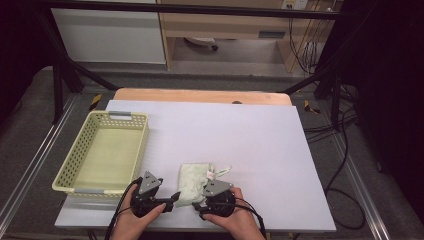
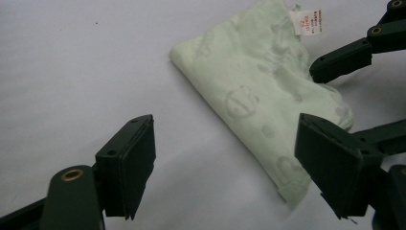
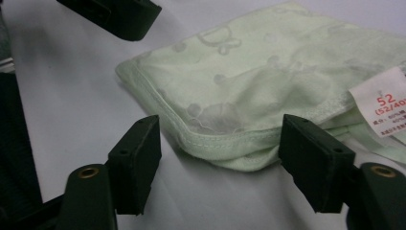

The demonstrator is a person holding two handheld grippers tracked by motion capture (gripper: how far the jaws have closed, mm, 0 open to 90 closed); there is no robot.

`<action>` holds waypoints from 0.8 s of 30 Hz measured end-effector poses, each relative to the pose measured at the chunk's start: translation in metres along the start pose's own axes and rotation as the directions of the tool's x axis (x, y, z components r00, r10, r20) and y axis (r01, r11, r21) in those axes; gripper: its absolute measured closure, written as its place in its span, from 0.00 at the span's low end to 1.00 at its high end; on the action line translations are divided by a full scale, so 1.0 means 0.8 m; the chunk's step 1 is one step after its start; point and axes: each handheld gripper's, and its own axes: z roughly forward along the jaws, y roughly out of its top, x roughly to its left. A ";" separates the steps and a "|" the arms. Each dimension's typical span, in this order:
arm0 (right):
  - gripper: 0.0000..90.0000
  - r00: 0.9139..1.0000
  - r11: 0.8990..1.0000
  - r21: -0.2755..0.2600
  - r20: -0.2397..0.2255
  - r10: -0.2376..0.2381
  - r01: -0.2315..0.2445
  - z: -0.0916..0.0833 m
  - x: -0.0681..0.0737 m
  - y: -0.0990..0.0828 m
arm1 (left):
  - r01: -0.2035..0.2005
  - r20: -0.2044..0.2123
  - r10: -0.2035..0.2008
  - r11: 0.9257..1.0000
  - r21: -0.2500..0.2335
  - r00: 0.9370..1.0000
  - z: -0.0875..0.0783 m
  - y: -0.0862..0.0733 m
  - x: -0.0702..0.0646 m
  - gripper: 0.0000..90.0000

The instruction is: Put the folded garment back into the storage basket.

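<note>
A folded pale green cloth (image 1: 192, 182) with a woven pattern lies flat near the front edge of the white table sheet (image 1: 250, 140), a little left of the middle. A white size label (image 1: 212, 174) sticks out at its far right corner.

The left gripper (image 1: 175, 197) sits at the cloth's front left side, held low in the person's left hand (image 1: 135, 215). In the left gripper view its jaws stand apart, released, with bare sheet between them and the cloth's front corner (image 2: 292, 189) just beside the right-hand jaw; nothing is pinched.

The right gripper (image 1: 200, 204) sits at the cloth's front right side, in the right hand (image 1: 240, 220). In the right gripper view its jaws are parted on either side of the folded hem (image 3: 225, 143), with the cloth's edge lying between them; the pads do not press on it.

A pale yellow perforated plastic basket (image 1: 80, 150) stands at the sheet's left edge, well apart from the cloth.
</note>
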 end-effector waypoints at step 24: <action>0.97 0.995 1.000 -0.004 -0.099 0.006 -0.006 -0.008 -0.006 0.002 | 0.038 -0.004 -0.038 0.999 -0.034 0.999 -0.001 0.010 0.000 0.26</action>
